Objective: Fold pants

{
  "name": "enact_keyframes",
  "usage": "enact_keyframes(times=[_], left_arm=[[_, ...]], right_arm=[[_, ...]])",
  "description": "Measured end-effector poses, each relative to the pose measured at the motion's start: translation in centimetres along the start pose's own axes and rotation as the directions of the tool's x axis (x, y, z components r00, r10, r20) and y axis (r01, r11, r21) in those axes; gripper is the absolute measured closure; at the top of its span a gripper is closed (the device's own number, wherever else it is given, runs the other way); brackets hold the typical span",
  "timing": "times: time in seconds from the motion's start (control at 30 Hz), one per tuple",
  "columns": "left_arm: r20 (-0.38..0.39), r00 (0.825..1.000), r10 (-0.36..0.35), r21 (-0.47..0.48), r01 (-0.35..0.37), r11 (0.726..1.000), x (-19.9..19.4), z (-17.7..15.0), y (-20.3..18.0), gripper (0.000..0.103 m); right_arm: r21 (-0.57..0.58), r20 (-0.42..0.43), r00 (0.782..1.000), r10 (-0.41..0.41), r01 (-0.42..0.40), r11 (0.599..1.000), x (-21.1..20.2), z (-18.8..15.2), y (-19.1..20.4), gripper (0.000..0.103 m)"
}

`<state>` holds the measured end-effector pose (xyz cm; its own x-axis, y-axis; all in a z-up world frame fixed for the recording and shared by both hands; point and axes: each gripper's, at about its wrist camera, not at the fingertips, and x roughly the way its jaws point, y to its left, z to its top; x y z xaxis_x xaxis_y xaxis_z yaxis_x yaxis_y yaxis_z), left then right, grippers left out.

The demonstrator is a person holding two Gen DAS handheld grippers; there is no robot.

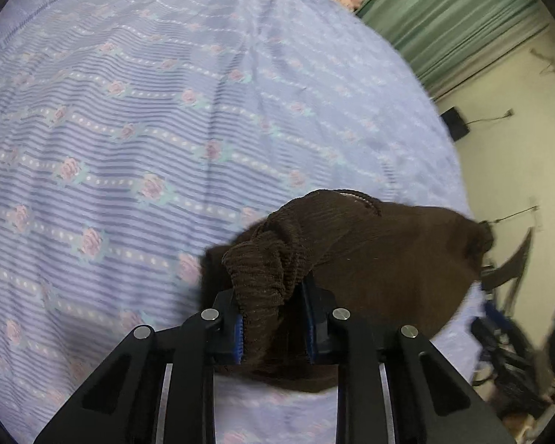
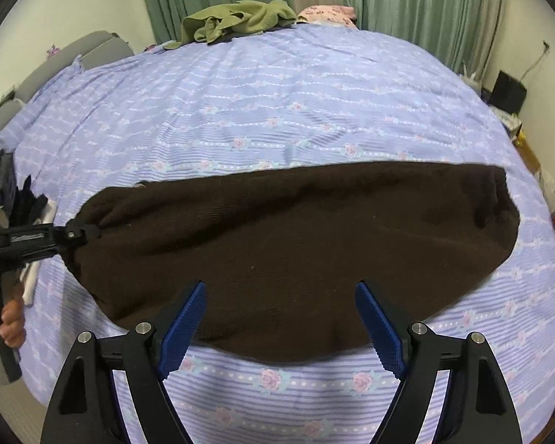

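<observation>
Left gripper (image 1: 273,314): pinching a bunched end of the pants (image 1: 370,259), ribbed brown cloth gathered thick between the blue pads (image 1: 238,338) and spilling over the top of them. Same grip visible from the right wrist view at far left (image 2: 79,235), clamped on the pants' (image 2: 285,259) left end, with a hand (image 2: 11,318) on the handle below.

Right gripper (image 2: 281,327): spread wide, nothing between the pads (image 2: 183,327). Poised over the near edge of the pants; touching or clear of the cloth, cannot tell.

Pants: dark brown, lying across the bed (image 2: 277,111) as one broad flat band, running from the pinched left end to a rounded right end near the bed's right side. Far edge fairly straight, near edge curving toward the camera. Some wrinkling at the right end, cloth otherwise smooth.

Bed: covered by a lilac striped sheet (image 1: 129,129) with rows of pink roses and white dots, lightly creased in the middle.

At the far edge: a crumpled green garment (image 2: 236,20), and just beside it to the right a pink cloth (image 2: 327,13). Green curtains (image 2: 418,7) behind. A grey cushion (image 2: 66,63) along the left side. A dark box (image 2: 508,90) by the wall at right.
</observation>
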<state>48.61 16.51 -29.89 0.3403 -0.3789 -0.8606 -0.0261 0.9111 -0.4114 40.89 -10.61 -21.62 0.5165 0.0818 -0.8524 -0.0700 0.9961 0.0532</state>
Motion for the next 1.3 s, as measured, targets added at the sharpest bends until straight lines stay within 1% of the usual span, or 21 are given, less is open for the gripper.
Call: enact_keyframes(times=[0.2,0.23,0.27,0.3,0.33,0.37,0.4,0.47,0.5,0.57,0.67,0.7,0.77,0.87,0.97,1.07,1.17,1.2,1.23,1.27,1.3], left_arm=[[-0.032,0.987,0.156,0.048,-0.154,0.987,3.3,1.1,0.0,0.073],[-0.034,0.982,0.185,0.070,-0.182,0.981,3.5,1.2,-0.2,0.067],[-0.020,0.971,0.238,0.112,-0.234,0.966,3.5,1.2,-0.6,0.051],[0.005,0.956,0.295,0.153,-0.292,0.944,3.3,1.2,-1.2,0.041],[0.067,0.920,0.385,0.228,-0.390,0.892,2.5,1.0,-2.4,0.030],[0.123,0.899,0.420,0.280,-0.437,0.855,1.5,0.7,-3.7,0.030],[0.172,0.887,0.429,0.321,-0.462,0.827,0.4,0.2,-4.8,0.030],[0.295,0.848,0.441,0.394,-0.528,0.752,-2.6,-1.4,-7.4,0.019],[0.331,0.845,0.419,0.426,-0.530,0.733,-3.7,-2.3,-8.4,0.017],[0.383,0.863,0.331,0.530,-0.498,0.686,-5.8,-4.8,-11.2,0.013],[0.367,0.904,0.220,0.667,-0.421,0.615,-6.2,-8.3,-15.0,0.013],[0.354,0.919,0.172,0.727,-0.386,0.568,-5.7,-10.0,-16.6,0.014],[0.337,0.933,0.123,0.793,-0.352,0.496,-3.9,-12.3,-18.8,0.021],[0.275,0.954,0.115,0.851,-0.298,0.434,-0.1,-13.9,-20.9,0.037],[0.254,0.959,0.127,0.860,-0.284,0.424,2.8,-13.8,-21.8,0.042],[0.196,0.966,0.167,0.850,-0.252,0.463,5.2,-12.4,-21.5,0.060],[0.150,0.967,0.207,0.813,-0.240,0.531,6.6,-10.4,-20.2,0.064],[0.141,0.967,0.213,0.778,-0.241,0.581,6.9,-8.8,-19.4,0.064],[0.131,0.969,0.210,0.754,-0.235,0.613,7.1,-8.0,-19.0,0.064],[0.115,0.973,0.202,0.710,-0.223,0.668,7.2,-6.5,-18.2,0.063],[0.106,0.974,0.198,0.683,-0.216,0.697,7.4,-5.7,-17.6,0.063]], right_arm=[[-0.026,0.005,0.999,-0.031,0.032,0.999,0.8,0.4,0.5,0.020],[-0.020,0.005,0.999,-0.034,0.034,0.999,0.9,0.6,0.3,0.020],[-0.016,0.006,0.999,-0.039,0.039,0.999,0.8,0.6,0.1,0.020],[-0.013,0.008,0.999,-0.046,0.046,0.999,0.7,0.6,-0.1,0.020],[-0.011,0.009,0.999,-0.050,0.050,0.999,0.5,0.6,-0.4,0.020],[-0.008,0.015,0.999,-0.044,0.044,0.999,0.1,0.5,-0.8,0.020],[-0.005,0.017,0.999,-0.035,0.035,0.999,-0.2,0.4,-1.3,0.020],[0.004,0.028,1.000,-0.009,0.009,1.000,-1.1,0.1,-2.4,0.020],[0.008,0.033,0.999,-0.003,0.003,1.000,-1.7,-0.2,-3.1,0.020],[0.010,0.033,0.999,0.007,-0.008,1.000,-2.6,-0.9,-4.5,0.020],[0.011,0.009,1.000,0.021,-0.021,1.000,-3.4,-2.3,-6.4,0.020],[0.014,-0.003,1.000,0.020,-0.020,1.000,-3.5,-2.8,-7.0,0.020],[0.019,-0.033,0.999,0.024,-0.023,1.000,-3.6,-3.9,-7.9,0.020],[0.028,-0.070,0.997,0.023,-0.021,0.999,-3.3,-5.4,-8.6,0.020],[0.048,-0.094,0.994,0.050,-0.045,0.998,-2.8,-6.7,-9.1,0.032],[0.065,-0.103,0.991,0.089,-0.083,0.994,-2.0,-7.4,-9.3,0.042],[0.067,-0.111,0.986,0.124,-0.117,0.991,-0.9,-7.6,-9.1,0.048],[0.069,-0.110,0.985,0.136,-0.129,0.989,-0.4,-7.6,-9.0,0.049],[0.070,-0.109,0.982,0.154,-0.147,0.987,0.0,-7.5,-8.9,0.049],[0.073,-0.106,0.980,0.170,-0.163,0.984,0.4,-7.3,-8.8,0.049],[0.076,-0.104,0.977,0.187,-0.180,0.981,0.9,-7.0,-8.6,0.049]])
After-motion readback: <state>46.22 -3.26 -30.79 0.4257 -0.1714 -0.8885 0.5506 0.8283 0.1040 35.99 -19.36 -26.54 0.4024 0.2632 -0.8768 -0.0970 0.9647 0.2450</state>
